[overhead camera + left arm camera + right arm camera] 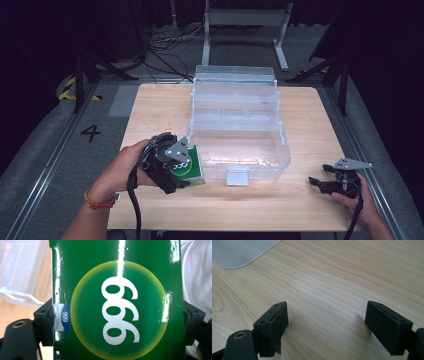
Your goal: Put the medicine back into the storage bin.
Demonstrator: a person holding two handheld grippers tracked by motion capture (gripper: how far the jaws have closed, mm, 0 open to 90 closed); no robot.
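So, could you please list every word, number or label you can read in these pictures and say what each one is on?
"999" (upside down here, so it shows as 666): white digits in the yellow-ringed circle on the green box held in the left gripper.
"999": small blue sticker on that box's edge.
"4": floor marking left of the table.
Other print on the box: too blurred.

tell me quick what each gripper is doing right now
Left gripper: shut on the green box, fingers pressed against its two sides.
Right gripper: open, holding nothing, fingers spread above the wooden table.

One green carton [189,166], one clear bin [235,127], two grippers.
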